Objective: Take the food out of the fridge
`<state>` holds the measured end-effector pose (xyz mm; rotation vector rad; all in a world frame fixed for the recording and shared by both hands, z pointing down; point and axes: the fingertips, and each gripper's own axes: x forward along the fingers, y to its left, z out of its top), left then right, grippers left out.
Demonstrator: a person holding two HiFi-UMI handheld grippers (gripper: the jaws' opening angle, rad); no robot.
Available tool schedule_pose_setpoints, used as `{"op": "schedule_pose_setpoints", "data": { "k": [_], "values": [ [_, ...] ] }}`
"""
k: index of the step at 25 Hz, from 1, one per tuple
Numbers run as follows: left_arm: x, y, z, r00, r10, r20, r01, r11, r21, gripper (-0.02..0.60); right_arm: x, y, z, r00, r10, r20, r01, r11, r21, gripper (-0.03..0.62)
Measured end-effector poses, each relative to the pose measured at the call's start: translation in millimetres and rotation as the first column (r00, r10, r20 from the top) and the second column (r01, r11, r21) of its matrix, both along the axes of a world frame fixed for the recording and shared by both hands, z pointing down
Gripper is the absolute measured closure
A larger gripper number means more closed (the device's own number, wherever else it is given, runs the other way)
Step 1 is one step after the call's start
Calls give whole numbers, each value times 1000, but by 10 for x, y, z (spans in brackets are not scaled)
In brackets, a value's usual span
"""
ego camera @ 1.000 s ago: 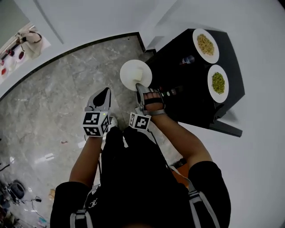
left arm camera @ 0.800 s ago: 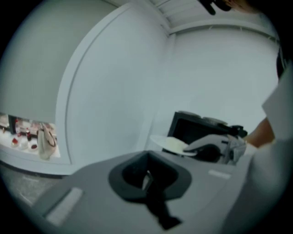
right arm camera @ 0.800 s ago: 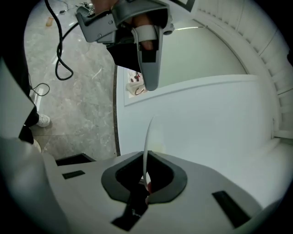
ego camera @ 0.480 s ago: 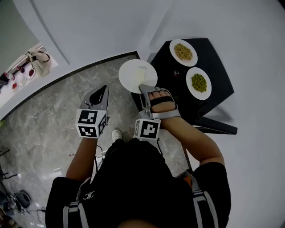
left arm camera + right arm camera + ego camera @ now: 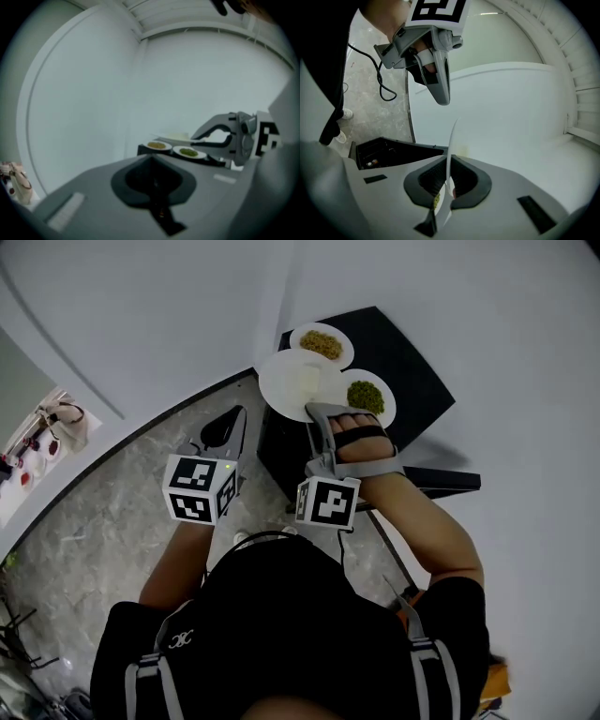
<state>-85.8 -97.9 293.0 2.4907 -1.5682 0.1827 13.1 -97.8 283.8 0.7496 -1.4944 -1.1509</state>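
Now our right gripper [image 5: 315,411] pinches the rim of a white plate [image 5: 281,390], raised above the black tabletop [image 5: 417,371] near a plate of yellow food [image 5: 296,338] and a plate of green food [image 5: 387,410]. Our left gripper [image 5: 232,420] is pressed together on nothing. Both cubes show black-and-white square markers.

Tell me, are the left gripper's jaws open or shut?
Shut. The left gripper has its jaws pressed together with nothing between them.

A far plate [image 5: 322,341] and a near plate [image 5: 368,397] are set on the fridge top [image 5: 417,352]; just left of them, a third plate [image 5: 295,381] is gripped by the right gripper [image 5: 317,412], the left gripper [image 5: 228,427] further left.
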Motion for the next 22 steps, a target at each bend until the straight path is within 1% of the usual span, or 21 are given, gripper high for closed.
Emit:
{"op": "schedule_pose_setpoints", "data": {
  "k": [3,7,12,16,22],
  "values": [
    [201,-64,-50,1000,27,-8,-27,1000,6,580,242,-73,-49,999,37,-25,-37,999,17,582],
    [364,-118,-73,999,43,-6,-43,999,7,580,426,-125,-70,998,66,-15,-66,998,23,582],
    [419,-160,-48,999,49,1,-49,999,5,580,476,-136,-58,997,78,-13,-78,997,24,582],
    [444,-180,-2,999,44,-12,-44,999,-10,580,525,-153,4,997,78,-24,-77,997,12,582],
    [459,-192,-5,999,47,-25,-47,999,-12,580,535,-222,-25,997,78,-11,-77,996,34,582]
  ]
}}
